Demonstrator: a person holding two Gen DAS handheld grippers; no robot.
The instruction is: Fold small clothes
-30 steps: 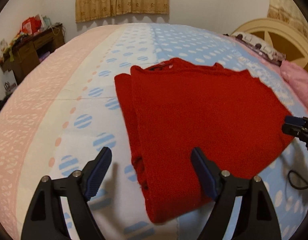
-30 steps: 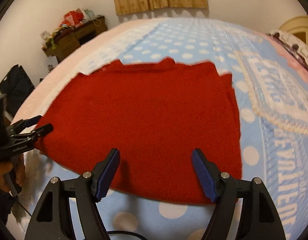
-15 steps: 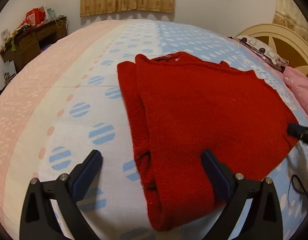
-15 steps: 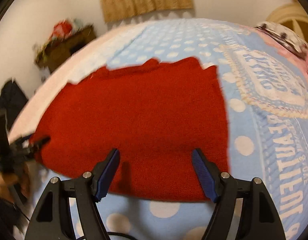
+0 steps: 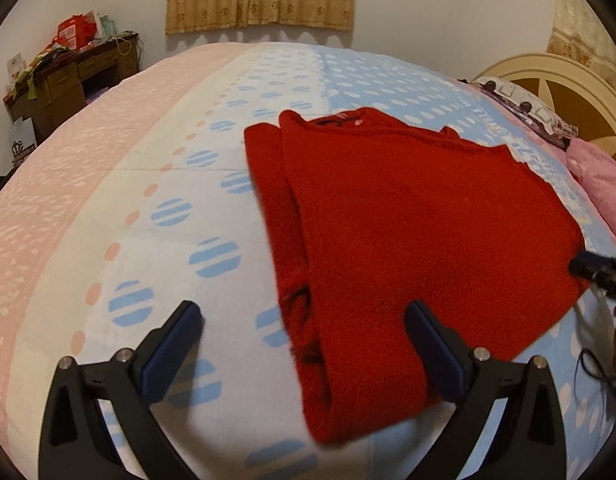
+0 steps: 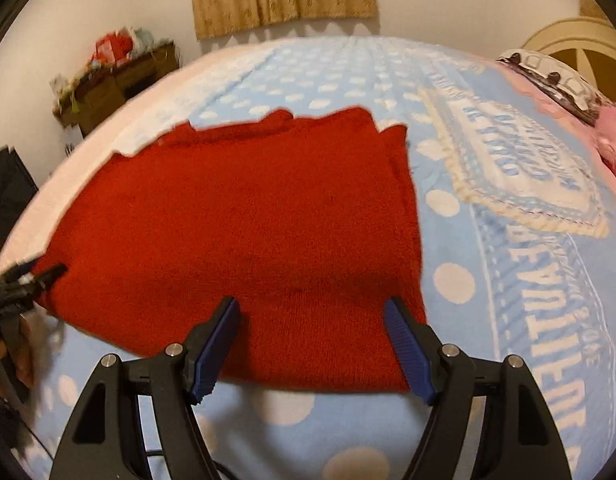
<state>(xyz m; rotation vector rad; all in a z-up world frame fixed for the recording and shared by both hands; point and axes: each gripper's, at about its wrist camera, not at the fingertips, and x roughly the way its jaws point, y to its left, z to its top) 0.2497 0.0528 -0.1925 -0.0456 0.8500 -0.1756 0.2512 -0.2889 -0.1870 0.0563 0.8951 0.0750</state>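
Note:
A red knitted sweater lies flat on the bed, its sides folded in, neckline at the far end. My left gripper hovers open and wide over the sweater's near left corner, where the folded sleeve edge shows; nothing is pinched. In the right wrist view the same sweater fills the middle. My right gripper stands open above the near hem at its right corner, the pads clear of the cloth. Each gripper's tip shows at the edge of the other's view: the right gripper and the left gripper.
The bed cover is pink, cream and blue with dots. A pink pillow and a cream headboard lie to the right. A cluttered wooden desk stands far left by the wall. A black cable trails near right.
The left gripper's jaws have spread wider and it has shifted slightly, the sweater corner staying on the bed. The right gripper kept its opening and swung a little over the hem.

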